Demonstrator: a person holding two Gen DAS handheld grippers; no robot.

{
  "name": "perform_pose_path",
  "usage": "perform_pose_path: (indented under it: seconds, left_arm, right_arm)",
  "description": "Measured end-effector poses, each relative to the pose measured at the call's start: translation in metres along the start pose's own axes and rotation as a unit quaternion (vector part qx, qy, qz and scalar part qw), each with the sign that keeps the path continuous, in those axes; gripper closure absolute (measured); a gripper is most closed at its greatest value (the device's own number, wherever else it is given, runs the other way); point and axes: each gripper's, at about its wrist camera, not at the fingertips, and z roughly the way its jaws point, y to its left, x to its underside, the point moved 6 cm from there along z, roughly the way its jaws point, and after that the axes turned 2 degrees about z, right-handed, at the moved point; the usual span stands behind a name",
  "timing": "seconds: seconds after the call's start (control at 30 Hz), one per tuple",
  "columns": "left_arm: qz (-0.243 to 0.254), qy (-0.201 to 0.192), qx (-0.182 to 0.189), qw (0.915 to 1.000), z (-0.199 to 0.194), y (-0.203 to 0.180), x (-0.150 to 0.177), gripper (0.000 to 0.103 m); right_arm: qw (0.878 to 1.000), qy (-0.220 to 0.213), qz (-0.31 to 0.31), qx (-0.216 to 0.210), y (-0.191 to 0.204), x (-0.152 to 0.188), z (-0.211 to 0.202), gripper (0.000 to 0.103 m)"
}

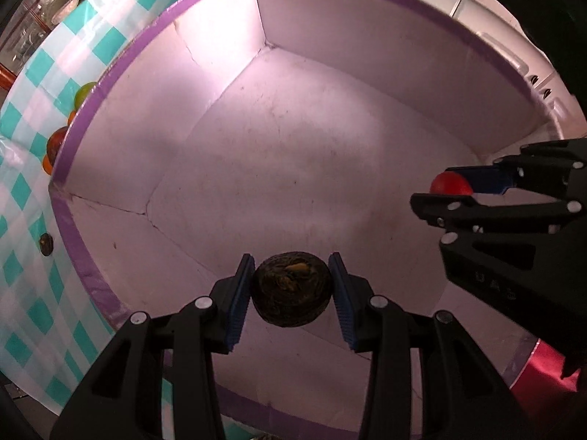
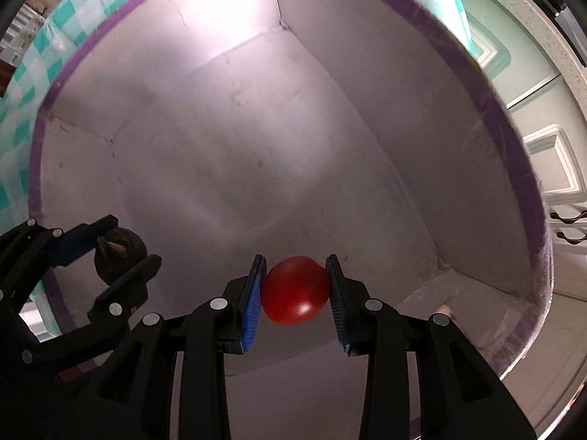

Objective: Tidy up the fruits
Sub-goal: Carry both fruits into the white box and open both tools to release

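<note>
My left gripper (image 1: 291,289) is shut on a dark wrinkled round fruit (image 1: 292,289) and holds it over the inside of a white cardboard box with purple-taped rim (image 1: 110,84). My right gripper (image 2: 296,286) is shut on a red tomato-like fruit (image 2: 295,289) over the same box (image 2: 66,69). The right gripper (image 1: 445,189) with the red fruit (image 1: 450,184) shows at the right of the left wrist view. The left gripper (image 2: 124,245) with the dark fruit (image 2: 118,251) shows at the lower left of the right wrist view. The box floor (image 1: 293,154) is bare.
The box stands on a teal-and-white checked tablecloth (image 1: 29,168). Several fruits, green, orange and dark red (image 1: 58,141), lie outside the box's left wall, with a small dark item (image 1: 46,244) nearby. White cabinet doors (image 2: 550,161) are to the right.
</note>
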Motion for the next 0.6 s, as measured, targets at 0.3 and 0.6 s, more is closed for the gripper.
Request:
perform_pose_path:
  seconds: [0.3,0.6]
  left_arm:
    - [-0.001,-0.006,-0.001,1.0,0.006,-0.006,0.001,0.05]
    - [0.017,-0.064,0.027,0.9975,-0.016,-0.016,0.001,0.023]
  right_arm:
    - [1.0,0.002,0.017,0.004,-0.01,0.004,0.004,0.053]
    - [0.999,-0.008,0.044,-0.01,-0.01,-0.004,0.002,0.034]
